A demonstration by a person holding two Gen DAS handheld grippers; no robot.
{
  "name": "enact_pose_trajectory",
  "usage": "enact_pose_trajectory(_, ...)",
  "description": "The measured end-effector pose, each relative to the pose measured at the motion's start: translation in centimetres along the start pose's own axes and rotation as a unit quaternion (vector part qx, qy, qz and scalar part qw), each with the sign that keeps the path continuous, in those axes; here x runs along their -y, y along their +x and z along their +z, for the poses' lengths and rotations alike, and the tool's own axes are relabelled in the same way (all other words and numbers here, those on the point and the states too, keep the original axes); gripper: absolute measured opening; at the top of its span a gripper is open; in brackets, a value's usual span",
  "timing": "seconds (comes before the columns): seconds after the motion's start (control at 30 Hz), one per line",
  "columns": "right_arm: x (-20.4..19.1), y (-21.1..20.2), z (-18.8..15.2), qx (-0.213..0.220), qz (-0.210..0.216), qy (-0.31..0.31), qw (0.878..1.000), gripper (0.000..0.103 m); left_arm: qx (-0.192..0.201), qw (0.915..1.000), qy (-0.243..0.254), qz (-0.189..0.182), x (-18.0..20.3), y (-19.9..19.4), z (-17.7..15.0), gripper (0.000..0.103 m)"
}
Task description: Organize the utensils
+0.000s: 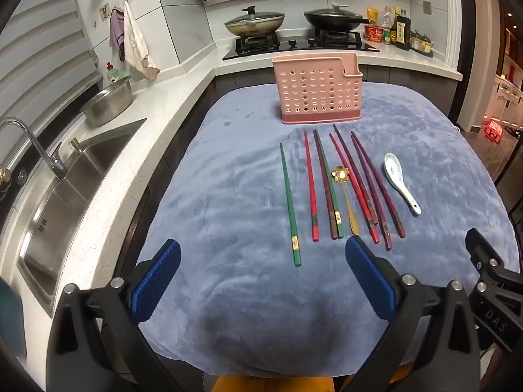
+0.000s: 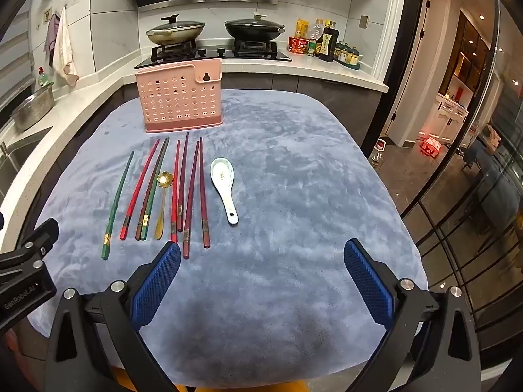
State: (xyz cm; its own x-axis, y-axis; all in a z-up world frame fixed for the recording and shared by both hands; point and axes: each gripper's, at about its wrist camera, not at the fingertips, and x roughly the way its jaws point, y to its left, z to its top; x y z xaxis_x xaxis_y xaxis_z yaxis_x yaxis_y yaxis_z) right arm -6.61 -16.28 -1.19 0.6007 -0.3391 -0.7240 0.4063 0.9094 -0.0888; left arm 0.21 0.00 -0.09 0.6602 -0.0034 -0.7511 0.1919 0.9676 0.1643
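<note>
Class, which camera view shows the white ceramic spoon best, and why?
The right wrist view: the white ceramic spoon lies nearer the picture's centre, with its bowl and handle hole plain. The left wrist view shows the whole spoon too, but further off to the side.

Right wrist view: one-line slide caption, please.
Open right gripper above blue cloth; chopsticks, two spoons before empty-looking pink holder.

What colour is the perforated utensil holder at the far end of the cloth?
Pink: the utensil holder shows best in the left wrist view.
</note>
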Motion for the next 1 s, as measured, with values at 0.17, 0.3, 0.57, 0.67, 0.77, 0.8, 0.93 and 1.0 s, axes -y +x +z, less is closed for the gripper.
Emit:
enact_pose_trajectory(0.17, 0.1, -0.1, 0.3, -0.002, 0.002, -0.001, 1.0, 0.096, 0.012, 0.9999, -0.001, 0.003, 0.3, -0.2, 0.3, 0.096)
enact_pose_trajectory(0.3, 0.0, 0.3, 0.2, -0.002, -0.003, 0.001, 1.0, 0.096, 0.01, 0.9999, -0.003, -0.001, 0.1, -0.7, 0.9, 0.096)
enact_pose_trajectory(0.57, 0.5, 0.5, 1.2, -0.002, -0.006, 0.001, 1.0, 0.096, 0.009, 0.9999, -0.006, 0.004, -0.3, -0.6, 1.3, 0.096)
enact_pose_trajectory(0.67, 0.5, 0.6, 1.2, -0.001, -0.007, 0.003, 1.0, 0.096, 0.01, 0.9999, -0.005, 0.004, -0.3, -0.6, 1.6, 0.096)
enact_pose_trajectory(0.77, 0.4, 0.7, 1.4, -0.002, -0.006, 0.002, 1.0, 0.096, 0.009, 0.9999, -0.004, 0.004, -0.3, -0.4, 1.7, 0.096)
enact_pose_trajectory(0.8, 0.4, 0.8, 1.4, -0.002, -0.007, 0.002, 1.0, 0.096, 0.009, 0.9999, -0.005, 0.005, -0.3, -0.4, 1.7, 0.096)
enact_pose_trajectory(0.93, 0.3, 0.9, 1.7, -0.001, -0.007, 0.001, 1.0, 0.096, 0.008, 0.9999, -0.006, 0.006, -0.3, -0.3, 1.9, 0.096)
enact_pose_trajectory(1.0, 0.1, 1.0, 1.8, 0.001, -0.008, -0.001, 1.0, 0.096, 0.007, 0.9999, -0.008, 0.006, -0.4, -0.2, 2.0, 0.096)
